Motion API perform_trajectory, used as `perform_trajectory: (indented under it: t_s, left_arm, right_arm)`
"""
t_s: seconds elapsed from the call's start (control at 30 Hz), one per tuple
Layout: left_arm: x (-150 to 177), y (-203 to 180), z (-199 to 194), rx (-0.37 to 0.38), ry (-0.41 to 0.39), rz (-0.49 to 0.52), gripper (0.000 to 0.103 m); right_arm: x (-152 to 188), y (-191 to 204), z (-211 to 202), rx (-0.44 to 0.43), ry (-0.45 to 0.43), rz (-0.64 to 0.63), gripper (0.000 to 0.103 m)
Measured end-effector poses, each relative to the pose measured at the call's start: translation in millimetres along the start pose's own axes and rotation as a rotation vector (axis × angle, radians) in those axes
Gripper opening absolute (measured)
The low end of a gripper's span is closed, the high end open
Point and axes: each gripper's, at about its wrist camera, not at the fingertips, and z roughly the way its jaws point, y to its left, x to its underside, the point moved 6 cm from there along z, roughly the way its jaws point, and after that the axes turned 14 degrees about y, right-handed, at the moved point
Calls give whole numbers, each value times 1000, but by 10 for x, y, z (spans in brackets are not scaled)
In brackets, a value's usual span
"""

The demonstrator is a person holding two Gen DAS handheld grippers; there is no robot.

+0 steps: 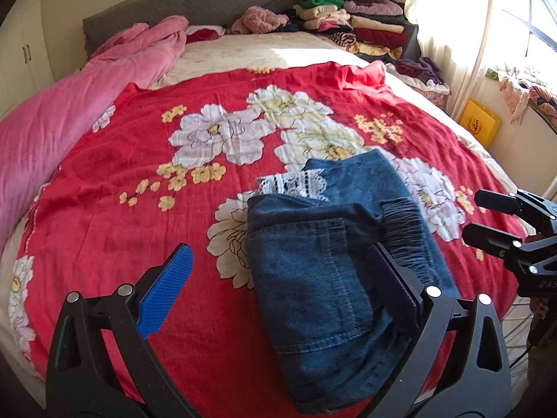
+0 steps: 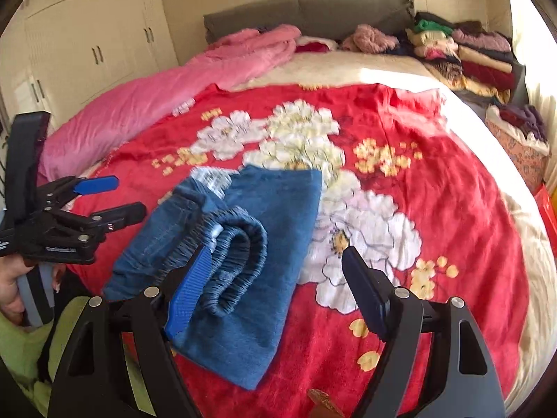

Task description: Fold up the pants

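Here, folded pants are shown on the red bedspread; left gripper and right gripper, at 6 o'clock, are spread apart, apparently grasping nothing.

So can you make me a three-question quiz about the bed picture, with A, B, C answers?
1. Where do the folded jeans lie?
A. on the red flowered blanket
B. on the pink quilt
C. on the floor

2. What colour is the rolled quilt along the bed's side?
A. green
B. pink
C. grey

3. How is the right gripper?
A. shut on the jeans
B. open
C. out of view

Answers:
1 A, red flowered cloth shows all around the jeans.
2 B, it is plainly pink.
3 B, its fingers stand wide apart with nothing clamped.
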Motion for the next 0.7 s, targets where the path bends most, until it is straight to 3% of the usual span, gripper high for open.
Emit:
perform_trajectory:
  t_s: [0.23,0.33,0.4,0.43,0.47,0.5,0.53,0.57,0.7]
  left_arm:
    - [31,123,390,23,84,-41,93]
    - [31,123,518,70,111,-56,93]
    - [33,80,579,117,122,-52,91]
    - [33,45,610,148,132,-47,87]
    - [31,9,643,186,142,-47,70]
    - [27,-26,665,238,145,-56,61]
    - [19,-50,673,251,143,-61,55]
    - [8,-74,672,246,141,-55,48]
    - [-174,-76,484,258,86,-61,34]
  right_arm:
    - [1,-71,415,-53,88,45,76]
    - [-9,-39,558,-87,121,47,67]
    - [-25,-27,673,-105,135,49,66]
    - [-39,-28,705,-118,135,54,63]
    - [-54,-15,744,-143,134,56,53]
    - [-73,23,775,-173,132,44,43]
    - [-98,60,788,-185,126,32,29]
    - [-123,94,775,-186,116,22,21]
    - [-360,239,489,-202,9,-50,15]
